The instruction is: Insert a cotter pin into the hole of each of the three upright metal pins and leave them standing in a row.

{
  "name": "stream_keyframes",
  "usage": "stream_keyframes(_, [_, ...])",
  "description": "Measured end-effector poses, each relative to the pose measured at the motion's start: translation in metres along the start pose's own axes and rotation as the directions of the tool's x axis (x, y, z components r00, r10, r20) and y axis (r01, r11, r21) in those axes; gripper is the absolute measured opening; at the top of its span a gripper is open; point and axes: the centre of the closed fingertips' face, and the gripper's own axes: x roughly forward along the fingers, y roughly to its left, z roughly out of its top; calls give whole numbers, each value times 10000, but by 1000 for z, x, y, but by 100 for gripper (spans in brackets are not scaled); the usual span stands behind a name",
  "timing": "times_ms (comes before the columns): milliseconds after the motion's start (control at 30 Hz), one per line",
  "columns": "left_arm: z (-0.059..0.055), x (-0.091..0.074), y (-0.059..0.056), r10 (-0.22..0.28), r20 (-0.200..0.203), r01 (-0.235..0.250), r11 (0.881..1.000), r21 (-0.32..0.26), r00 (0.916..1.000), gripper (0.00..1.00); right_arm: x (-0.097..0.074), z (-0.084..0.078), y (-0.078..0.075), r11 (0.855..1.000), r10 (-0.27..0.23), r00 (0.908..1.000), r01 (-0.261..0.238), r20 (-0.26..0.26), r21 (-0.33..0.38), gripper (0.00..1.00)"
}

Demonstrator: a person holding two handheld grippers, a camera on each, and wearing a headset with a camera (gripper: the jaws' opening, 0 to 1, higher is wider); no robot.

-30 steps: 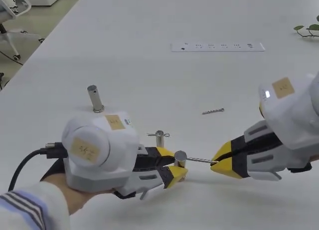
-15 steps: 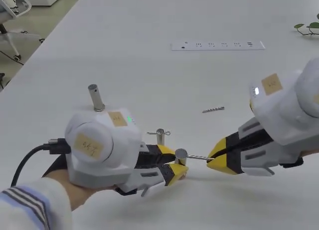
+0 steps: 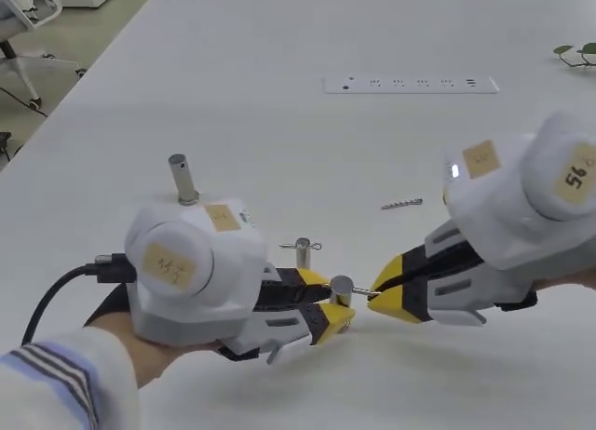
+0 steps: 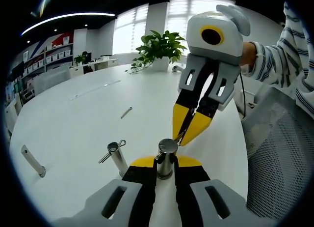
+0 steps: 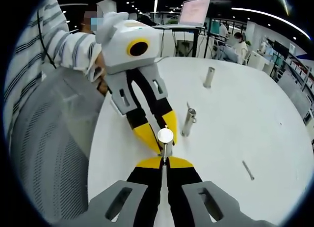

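Your white workbench (image 3: 279, 39) has a power strip (image 3: 411, 85) at one o'clock and an office chair (image 3: 20, 11) at ten o'clock.

My left gripper (image 3: 335, 307), clamped on the near pin (image 3: 342, 286), meets my right gripper (image 3: 375, 295) nose to nose, its cotter (image 3: 363, 291) bridging the gap. A second pin (image 3: 302, 251) crowds just behind. A third pin (image 3: 182, 177) stands well back-left. A loose cotter (image 3: 401, 205) lies back-right; the table (image 3: 279, 104) beyond is open to the power strip (image 3: 410, 84).
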Motion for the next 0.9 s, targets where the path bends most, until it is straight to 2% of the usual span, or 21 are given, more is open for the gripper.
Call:
stream_keyframes(167, [0,0,0,6,5,-6,10000,-46,10000,12,2,1,0,9999,57,10000,-57,-18,-91,5])
stream_keyframes(300, [1,0,0,-1,-7,1,10000,-48,10000,12,-1,0,0,9996,-17,10000,18,60,-273,12])
stream_keyframes(533, [1,0,0,-8,75,10,9998,-207,10000,12,-11,-6,-5,9997,-233,9997,233,124,18,10])
stream_keyframes(633, [1,1,1,-8,136,11,9996,-283,9999,12,-13,-5,-4,9995,-194,9996,188,224,246,5])
stream_keyframes(900, [0,0,1,83,278,-67,9983,-575,9996,12,-8,-1,-2,9999,-160,9996,159,226,40,4])
